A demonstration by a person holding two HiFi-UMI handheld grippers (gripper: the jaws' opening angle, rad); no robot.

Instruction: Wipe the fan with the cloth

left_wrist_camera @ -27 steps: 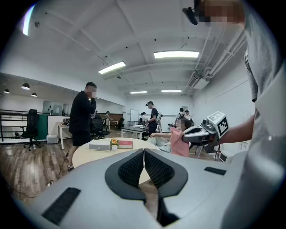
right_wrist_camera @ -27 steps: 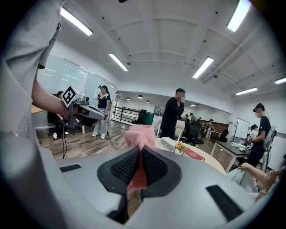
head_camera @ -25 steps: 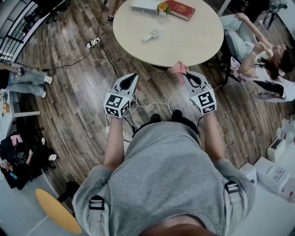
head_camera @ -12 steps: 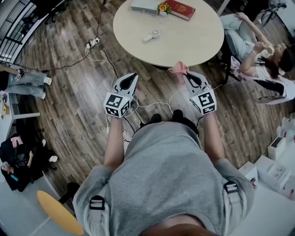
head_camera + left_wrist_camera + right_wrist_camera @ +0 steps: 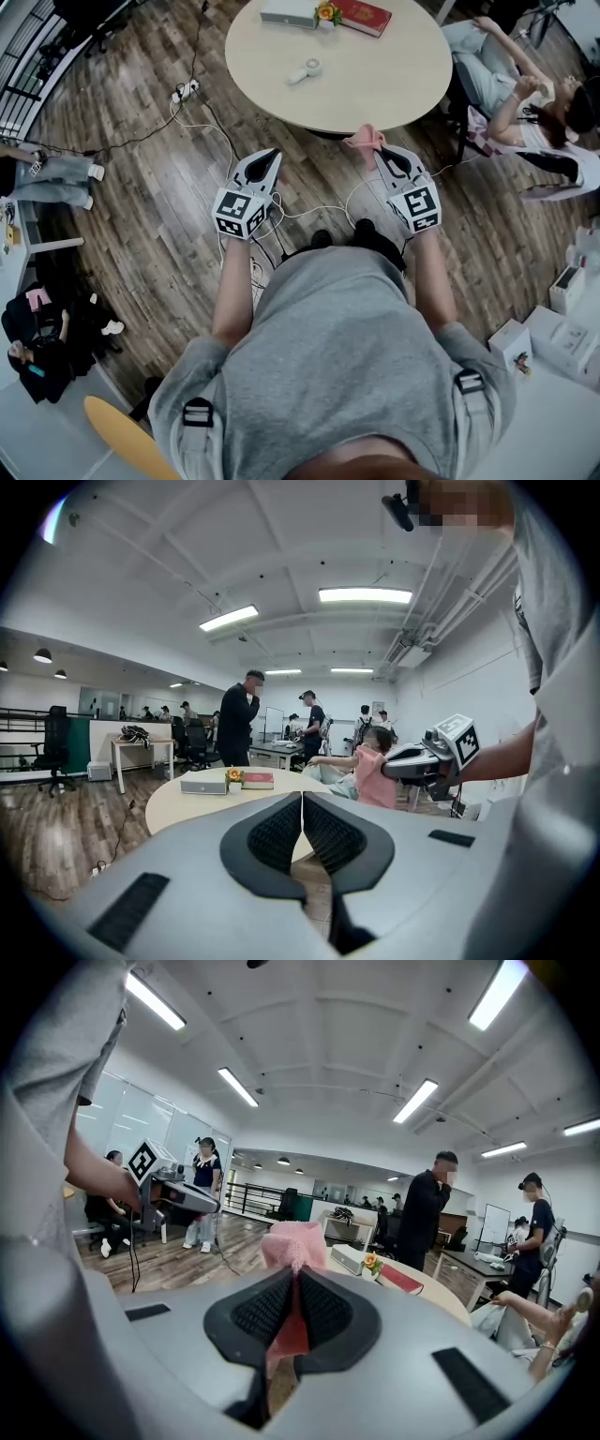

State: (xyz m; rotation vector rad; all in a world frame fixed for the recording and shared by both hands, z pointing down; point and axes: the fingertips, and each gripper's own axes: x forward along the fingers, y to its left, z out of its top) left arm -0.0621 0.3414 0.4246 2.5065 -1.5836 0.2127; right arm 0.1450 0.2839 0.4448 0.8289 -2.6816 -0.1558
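A small white hand-held fan (image 5: 305,71) lies on the round beige table (image 5: 394,84), left of its middle. My right gripper (image 5: 378,150) is shut on a pink cloth (image 5: 362,141), which bunches out past the jaw tips at the table's near edge. In the right gripper view the cloth (image 5: 293,1246) sticks up between the pads. My left gripper (image 5: 273,157) hangs shut and empty over the wooden floor, short of the table and apart from the fan. In the left gripper view its jaws (image 5: 302,803) meet with nothing between them.
A grey box (image 5: 291,11), a small flower (image 5: 326,13) and a red book (image 5: 364,17) lie at the table's far side. A seated person (image 5: 525,103) is at the right. White cables and a power strip (image 5: 187,90) run across the floor. Boxes (image 5: 562,309) stand at right.
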